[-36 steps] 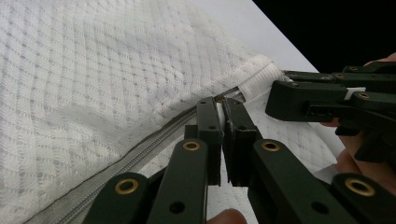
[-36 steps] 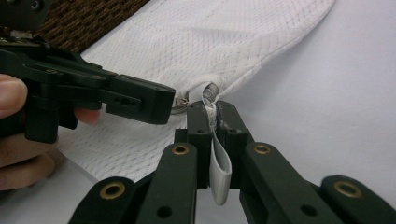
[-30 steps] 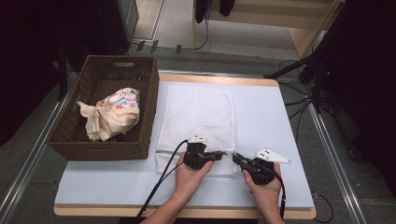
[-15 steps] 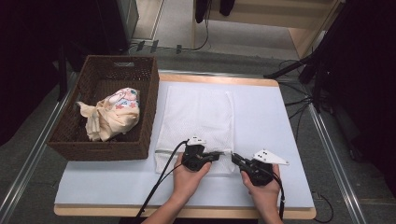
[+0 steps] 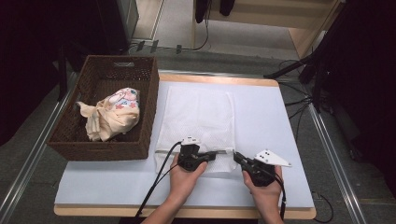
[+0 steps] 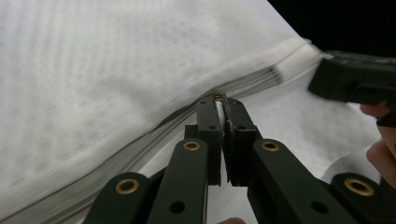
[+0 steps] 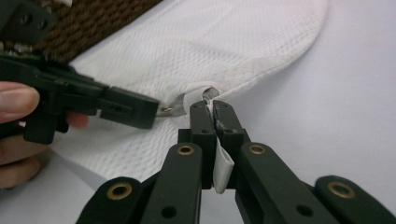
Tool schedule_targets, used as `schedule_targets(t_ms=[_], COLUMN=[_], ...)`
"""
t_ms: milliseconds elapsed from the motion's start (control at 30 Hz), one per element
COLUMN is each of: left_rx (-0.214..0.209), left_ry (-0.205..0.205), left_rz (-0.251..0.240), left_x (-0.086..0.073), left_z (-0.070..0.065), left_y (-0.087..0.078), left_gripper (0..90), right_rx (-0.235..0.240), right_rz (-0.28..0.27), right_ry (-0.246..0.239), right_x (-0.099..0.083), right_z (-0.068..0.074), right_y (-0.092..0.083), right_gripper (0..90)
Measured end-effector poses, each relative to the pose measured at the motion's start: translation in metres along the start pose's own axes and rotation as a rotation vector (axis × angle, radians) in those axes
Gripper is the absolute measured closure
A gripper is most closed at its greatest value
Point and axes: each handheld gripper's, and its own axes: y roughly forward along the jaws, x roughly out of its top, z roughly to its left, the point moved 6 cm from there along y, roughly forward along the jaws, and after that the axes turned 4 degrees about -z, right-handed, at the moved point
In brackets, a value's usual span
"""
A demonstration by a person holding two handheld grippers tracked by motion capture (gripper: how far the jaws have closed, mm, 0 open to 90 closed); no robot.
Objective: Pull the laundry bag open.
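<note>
A white mesh laundry bag (image 5: 196, 116) lies flat on the table, its zipper edge toward me. My left gripper (image 5: 223, 152) points right along that edge. In the left gripper view it (image 6: 222, 105) is shut on the small brass zipper pull (image 6: 218, 96). My right gripper (image 5: 236, 157) faces it from the right. Its jaws (image 7: 213, 109) have just closed further and are shut on a white fabric tab (image 7: 222, 169) at the bag's corner. The two grippers' tips nearly meet.
A dark wicker basket (image 5: 100, 148) stands left of the bag with a bundled patterned cloth (image 5: 112, 112) inside. The table (image 5: 266, 107) has bare room to the right and behind the bag. Cables trail off the near edge.
</note>
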Motion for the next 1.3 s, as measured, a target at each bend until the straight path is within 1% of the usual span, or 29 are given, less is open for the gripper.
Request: schedule_targets(t_ms=[33,133,200,233,300,333,367,433,567,600,633,667,767,800,833,867,933,1000,1033,1100,1133,1167,1233,1300], left_rx=[0.0,0.013,0.038,0.07,0.079,0.09,0.096,0.115,0.133,0.129,0.137,0.137,0.146,0.156,0.156,0.154,0.155,0.167,0.167,0.172,0.161,0.162,0.168,0.169], left_ry=[0.0,0.019,0.047,0.059,0.061,0.065,0.062,0.072,0.076,0.066,0.057,0.057,0.065,0.062,0.062,0.062,0.068,0.076,0.079,0.071,0.06,0.056,0.064,0.063], left_rz=[0.0,0.012,0.024,0.023,0.021,0.017,0.016,0.016,0.012,0.009,0.002,0.002,0.0,-0.002,-0.002,-0.005,-0.004,-0.006,-0.004,-0.008,-0.013,-0.016,-0.018,-0.018], left_x=[0.0,-0.002,-0.004,-0.005,-0.005,-0.005,-0.005,-0.005,-0.006,-0.006,-0.007,-0.007,-0.008,-0.009,-0.009,-0.01,-0.011,-0.012,-0.012,-0.012,-0.013,-0.013,-0.013,-0.014], left_z=[0.0,0.003,0.003,0.005,0.006,0.008,0.008,0.011,0.016,0.018,0.02,0.02,0.025,0.028,0.028,0.03,0.03,0.031,0.031,0.033,0.034,0.033,0.032,0.033], left_y=[0.0,-0.005,-0.007,-0.009,-0.01,-0.012,-0.013,-0.016,-0.022,-0.025,-0.03,-0.03,-0.038,-0.042,-0.042,-0.047,-0.049,-0.052,-0.053,-0.055,-0.057,-0.058,-0.059,-0.06], left_gripper=[87.8,87.8,87.7,87.7,87.7,87.7,87.7,87.7,87.7,87.7,87.7,87.7,87.7,87.7,87.7,87.7,87.7,87.7,87.7,87.7,87.6,87.7,87.7,87.7], right_rx=[-0.001,-0.002,0.006,-0.003,-0.008,-0.009,-0.014,-0.017,-0.022,-0.026,-0.026,-0.026,-0.025,-0.025,-0.025,-0.022,-0.018,-0.015,-0.011,-0.013,-0.016,-0.011,-0.009,-0.005], right_rz=[-0.009,-0.007,0.003,0.006,0.005,0.001,-0.001,-0.001,-0.003,-0.001,-0.001,-0.001,0.007,0.011,0.011,0.012,0.014,0.021,0.026,0.027,0.026,0.028,0.03,0.033], right_ry=[0.004,-0.005,-0.011,-0.022,-0.029,-0.025,-0.024,-0.021,-0.027,-0.026,-0.027,-0.027,-0.019,-0.021,-0.021,-0.026,-0.027,-0.034,-0.045,-0.047,-0.047,-0.043,-0.044,-0.038], right_x=[0.002,0.002,-0.001,-0.001,-0.001,0.0,0.001,0.001,0.002,0.002,0.002,0.002,0.001,0.001,0.001,0.001,0.0,-0.001,-0.001,-0.001,-0.001,-0.001,-0.001,-0.001], right_z=[-0.002,-0.005,-0.004,-0.003,-0.003,-0.003,-0.005,-0.005,-0.006,-0.006,-0.006,-0.006,-0.008,-0.008,-0.008,-0.008,-0.007,-0.004,-0.002,-0.001,-0.001,-0.001,-0.001,0.0], right_y=[-0.003,-0.005,-0.004,-0.003,-0.003,-0.003,-0.004,-0.004,-0.005,-0.005,-0.005,-0.005,-0.005,-0.005,-0.005,-0.004,-0.004,-0.002,-0.001,-0.001,-0.001,-0.001,0.0,0.0], right_gripper=[89.1,89.1,89.1,89.1,89.1,89.1,89.1,89.1,89.1,89.1,89.1,89.1,89.1,89.1,89.1,89.1,89.1,89.1,89.1,89.1,89.1,89.1,89.1,89.2])
